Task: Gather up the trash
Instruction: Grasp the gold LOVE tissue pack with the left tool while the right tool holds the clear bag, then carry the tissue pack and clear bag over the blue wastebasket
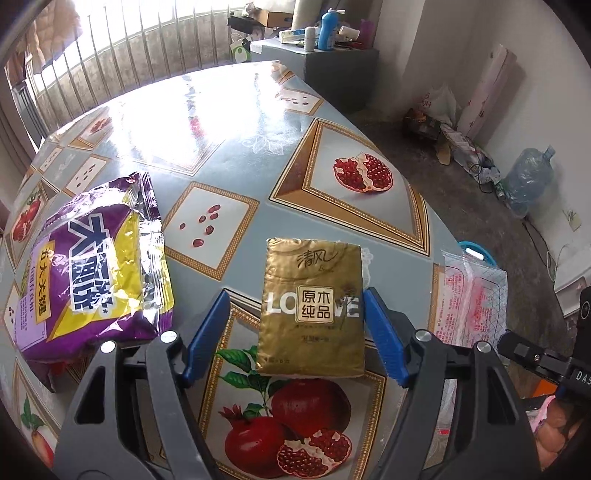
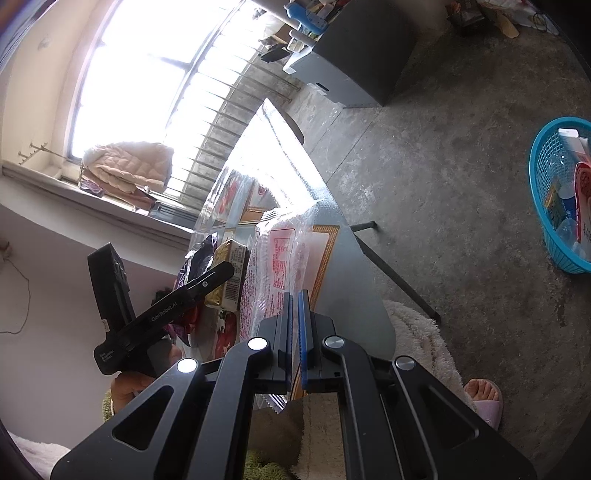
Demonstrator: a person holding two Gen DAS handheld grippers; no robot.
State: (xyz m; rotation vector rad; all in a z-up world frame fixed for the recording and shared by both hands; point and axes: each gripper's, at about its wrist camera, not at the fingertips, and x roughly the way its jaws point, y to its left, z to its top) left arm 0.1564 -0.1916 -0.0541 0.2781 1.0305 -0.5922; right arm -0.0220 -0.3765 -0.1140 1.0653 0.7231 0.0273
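The desk [image 1: 243, 155] wears a glossy blue cover printed with pomegranates and seeds, and window light glares across its far half. Beyond it a grey cabinet [image 1: 332, 70] carries a blue bottle [image 1: 327, 29], a white cup and other small clutter. A large water jug [image 1: 528, 181] lies on the concrete floor [image 2: 443, 184] near the wall. On the window ledge rests a cream quilted jacket [image 2: 129, 166], behind a row of metal bars [image 1: 147, 48].
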